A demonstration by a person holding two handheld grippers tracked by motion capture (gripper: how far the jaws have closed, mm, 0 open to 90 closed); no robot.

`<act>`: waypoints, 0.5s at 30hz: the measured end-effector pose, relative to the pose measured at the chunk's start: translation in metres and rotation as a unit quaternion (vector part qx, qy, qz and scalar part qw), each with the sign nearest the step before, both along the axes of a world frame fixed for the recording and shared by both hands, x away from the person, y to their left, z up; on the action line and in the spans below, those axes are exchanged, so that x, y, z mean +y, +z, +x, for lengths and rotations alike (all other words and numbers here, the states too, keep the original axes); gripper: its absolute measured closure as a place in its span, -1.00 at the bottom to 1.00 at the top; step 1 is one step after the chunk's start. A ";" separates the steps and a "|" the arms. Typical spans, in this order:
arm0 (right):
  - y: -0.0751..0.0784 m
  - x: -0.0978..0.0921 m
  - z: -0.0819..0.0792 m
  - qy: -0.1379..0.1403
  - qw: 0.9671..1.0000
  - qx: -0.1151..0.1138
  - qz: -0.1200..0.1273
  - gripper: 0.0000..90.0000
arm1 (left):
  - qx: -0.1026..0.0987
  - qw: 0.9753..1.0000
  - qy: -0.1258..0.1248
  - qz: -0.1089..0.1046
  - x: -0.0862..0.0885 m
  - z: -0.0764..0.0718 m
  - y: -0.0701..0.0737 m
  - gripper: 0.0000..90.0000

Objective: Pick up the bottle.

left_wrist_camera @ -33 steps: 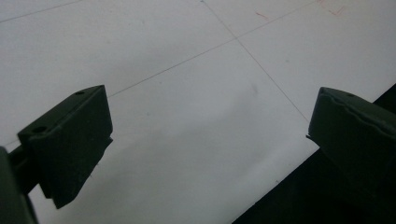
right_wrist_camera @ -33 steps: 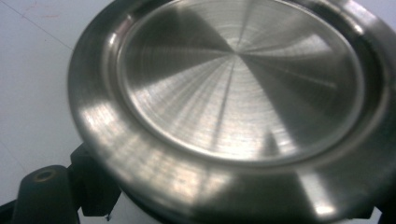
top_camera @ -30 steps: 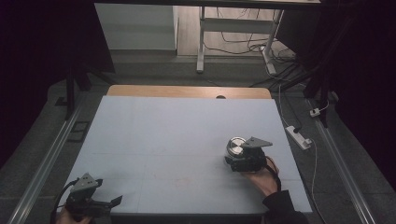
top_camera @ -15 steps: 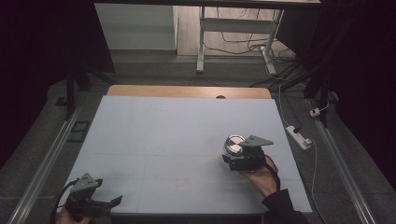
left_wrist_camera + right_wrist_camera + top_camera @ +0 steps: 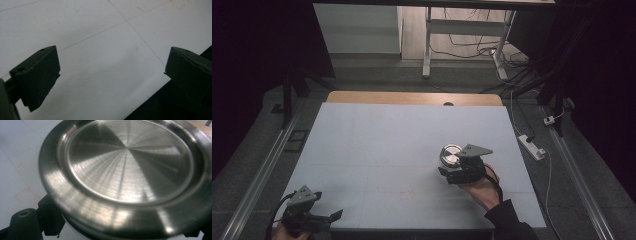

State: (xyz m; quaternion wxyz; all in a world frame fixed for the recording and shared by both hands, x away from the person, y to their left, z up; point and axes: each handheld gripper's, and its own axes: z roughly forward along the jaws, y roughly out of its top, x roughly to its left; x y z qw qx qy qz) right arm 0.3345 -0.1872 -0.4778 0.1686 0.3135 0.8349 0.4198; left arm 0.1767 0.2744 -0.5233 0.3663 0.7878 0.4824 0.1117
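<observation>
I count one steel lid [image 5: 451, 154], right of the table's [image 5: 377, 145] middle, pinched between the jaws of my right gripper [image 5: 452, 167]. My left gripper [image 5: 329, 217] sits at the near-left edge, jaws spread, holding nothing.

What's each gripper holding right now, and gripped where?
The right gripper clamps the round brushed-steel lidded container by its lower sides, under the lid's rim. The left gripper is open over the white table, holding nothing.
</observation>
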 end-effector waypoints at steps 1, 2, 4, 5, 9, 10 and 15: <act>0.000 0.003 0.000 0.003 1.000 0.000 0.000 -0.67 | 0.000 1.000 0.000 0.000 0.000 0.000 0.000 -0.98; 0.000 0.005 0.000 0.006 1.000 0.001 0.001 -0.68 | 0.000 1.000 0.000 0.000 0.000 0.000 0.000 -0.99; 0.000 0.011 -0.001 0.013 1.000 -0.001 -0.001 -0.68 | 0.000 1.000 0.000 0.000 0.000 0.000 0.000 -0.98; 0.000 0.014 -0.001 0.017 1.000 -0.001 -0.001 -0.68 | 0.000 1.000 0.000 0.000 0.000 0.000 0.000 -0.99; 0.000 0.026 -0.003 0.030 1.000 0.002 -0.001 -0.67 | 0.001 1.000 0.000 0.000 0.000 0.000 0.000 -0.98; 0.000 0.029 -0.003 0.033 0.999 0.002 0.000 -0.67 | 0.001 1.000 0.000 0.000 0.000 0.000 0.000 -0.98; 0.001 0.041 -0.004 0.046 0.999 0.001 0.004 -0.67 | 0.001 1.000 0.000 0.000 0.000 0.000 0.000 -0.98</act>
